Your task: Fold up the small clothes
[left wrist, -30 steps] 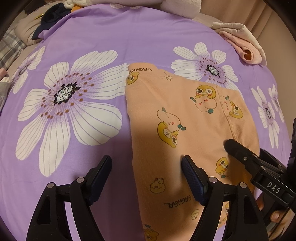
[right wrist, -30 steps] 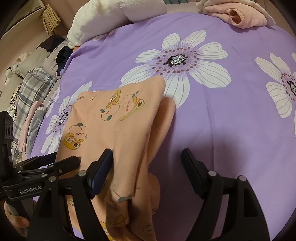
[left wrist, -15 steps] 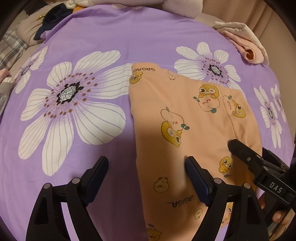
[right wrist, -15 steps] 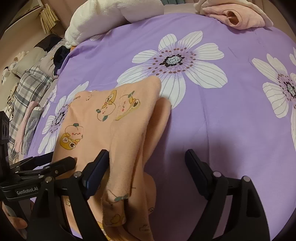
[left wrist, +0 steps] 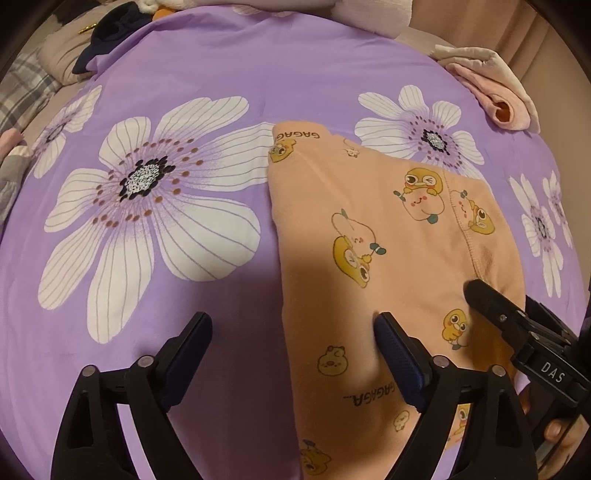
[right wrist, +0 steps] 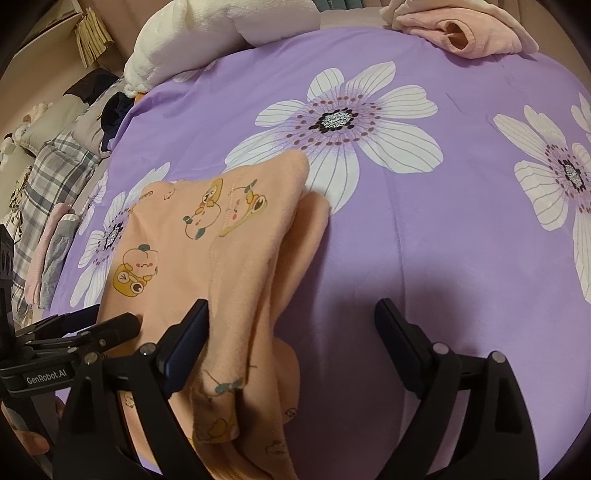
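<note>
Both tongs stand wide and hold nothing: the left gripper (left wrist: pixel 291 350) straddles the near left edge of the peach cartoon-print cotton garment (left wrist: pixel 373 236), the right gripper (right wrist: pixel 291 332) its doubled right edge. Compared with a second ago, both have drawn slightly back, suggesting this fold is laid. Beyond, a pink folded garment (right wrist: pixel 469 33) remains at the purple flowered bedspread's (left wrist: pixel 184 92) far edge.

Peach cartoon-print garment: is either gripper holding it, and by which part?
Neither. The left gripper and right gripper are both open over the peach cartoon-print garment, which lies on the purple flowered sheet.
</note>
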### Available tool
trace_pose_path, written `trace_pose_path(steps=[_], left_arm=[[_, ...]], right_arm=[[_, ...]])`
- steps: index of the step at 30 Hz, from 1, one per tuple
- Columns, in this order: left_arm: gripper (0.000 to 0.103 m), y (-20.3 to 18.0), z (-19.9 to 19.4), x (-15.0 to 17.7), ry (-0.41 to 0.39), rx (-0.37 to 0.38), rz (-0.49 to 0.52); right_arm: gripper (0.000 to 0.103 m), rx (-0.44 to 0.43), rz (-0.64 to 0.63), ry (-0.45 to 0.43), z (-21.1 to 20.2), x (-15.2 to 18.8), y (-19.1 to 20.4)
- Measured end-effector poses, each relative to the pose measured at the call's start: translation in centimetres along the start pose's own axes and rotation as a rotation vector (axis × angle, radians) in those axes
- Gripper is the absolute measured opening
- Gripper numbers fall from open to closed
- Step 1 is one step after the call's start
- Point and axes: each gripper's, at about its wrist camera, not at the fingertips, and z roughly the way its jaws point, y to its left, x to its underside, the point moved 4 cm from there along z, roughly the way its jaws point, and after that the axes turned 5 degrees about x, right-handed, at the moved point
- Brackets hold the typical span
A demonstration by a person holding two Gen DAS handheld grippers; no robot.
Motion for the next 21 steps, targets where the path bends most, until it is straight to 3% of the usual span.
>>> trace_pose_path(steps=[21], left_arm=[[0.091, 1.0, -1.1, 0.9, -0.007, -0.009, -0.021]], right_arm=[[0.092, 0.014, 0.016, -0.002, -1.3, 0.7, -1.3]])
